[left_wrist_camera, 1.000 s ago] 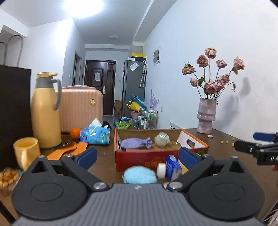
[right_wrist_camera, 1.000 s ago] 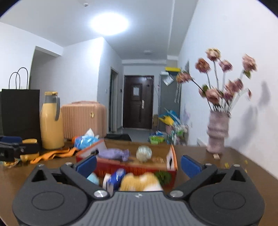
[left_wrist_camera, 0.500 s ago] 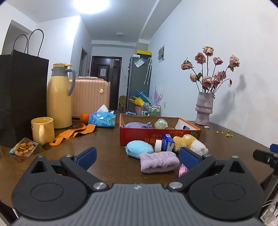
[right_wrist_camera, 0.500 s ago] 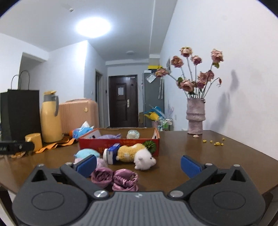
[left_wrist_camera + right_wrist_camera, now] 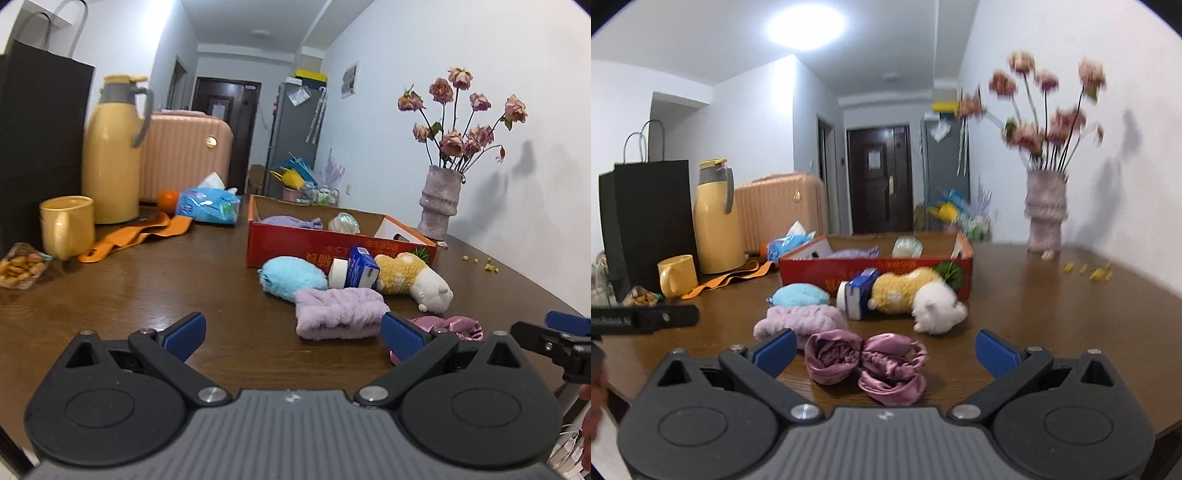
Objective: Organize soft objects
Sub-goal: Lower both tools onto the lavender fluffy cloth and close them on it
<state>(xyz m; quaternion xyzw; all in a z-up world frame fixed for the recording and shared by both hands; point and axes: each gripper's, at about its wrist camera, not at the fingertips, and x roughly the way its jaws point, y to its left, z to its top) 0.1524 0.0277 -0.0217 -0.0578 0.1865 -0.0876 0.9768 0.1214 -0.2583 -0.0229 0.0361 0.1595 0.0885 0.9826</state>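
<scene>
A red cardboard box on the brown table holds a lavender pouch and a pale round ball. In front of it lie a light blue plush, a lilac fuzzy band, a yellow and white plush toy and a pink satin scrunchie bow. My left gripper is open and empty, short of the lilac band. My right gripper is open, with the scrunchie lying between its fingers.
A blue carton and a tape roll lie among the plush. To the left stand a yellow mug, a yellow thermos, a black bag, an orange strap, snacks and a tissue pack. A flower vase stands at the right.
Both grippers pulled back from the box toward the table's near edge, then lowered again. The soft things in front of the box came into view. Both stayed open.
</scene>
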